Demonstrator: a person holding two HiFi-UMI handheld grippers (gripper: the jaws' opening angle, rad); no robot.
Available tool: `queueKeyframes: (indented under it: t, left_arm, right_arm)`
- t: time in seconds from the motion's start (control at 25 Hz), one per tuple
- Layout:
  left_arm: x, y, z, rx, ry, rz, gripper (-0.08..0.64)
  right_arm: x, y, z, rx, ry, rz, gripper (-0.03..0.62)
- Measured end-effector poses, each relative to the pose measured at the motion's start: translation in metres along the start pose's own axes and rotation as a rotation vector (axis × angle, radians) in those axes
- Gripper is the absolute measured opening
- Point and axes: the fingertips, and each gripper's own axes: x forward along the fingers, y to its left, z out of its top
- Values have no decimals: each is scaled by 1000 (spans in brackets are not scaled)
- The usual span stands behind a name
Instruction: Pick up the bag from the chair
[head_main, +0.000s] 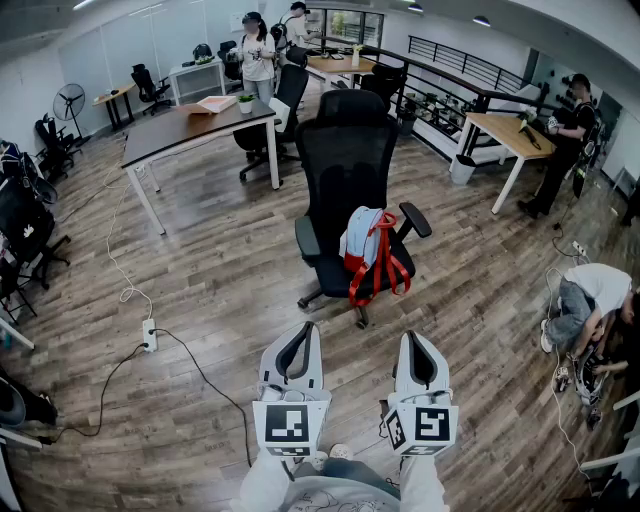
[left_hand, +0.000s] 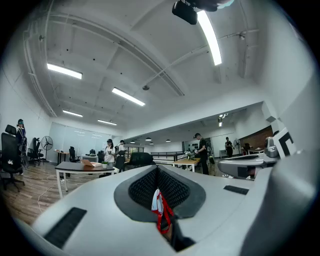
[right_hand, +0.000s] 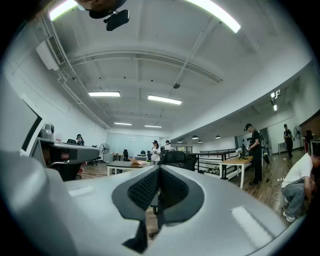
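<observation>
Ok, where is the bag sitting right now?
In the head view, the pale blue backpack with red straps rests on the seat of the black office chair at centre frame, ahead of the left tool and right tool.

A: What colour is the bag (head_main: 360, 238)?
B: Pale blue with red straps; the chair (head_main: 345, 150) is black
A: And the floor (head_main: 220, 290)?
B: Brown wood planks. The left gripper (head_main: 306, 328) and the right gripper (head_main: 409, 337) are light grey with black pads (head_main: 292, 352), their cubes (head_main: 291, 425) marked in black-and-white squares
</observation>
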Motion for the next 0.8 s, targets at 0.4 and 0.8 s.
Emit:
queueKeyframes:
  t: [0.4, 0.8]
  left_arm:
    - [7, -10, -2, 0, -1, 2, 5]
    - [37, -26, -24, 13, 36, 49, 5]
  right_arm:
    - [1, -12, -3, 7, -2, -6, 11]
    - [18, -47, -19, 9, 15, 0, 11]
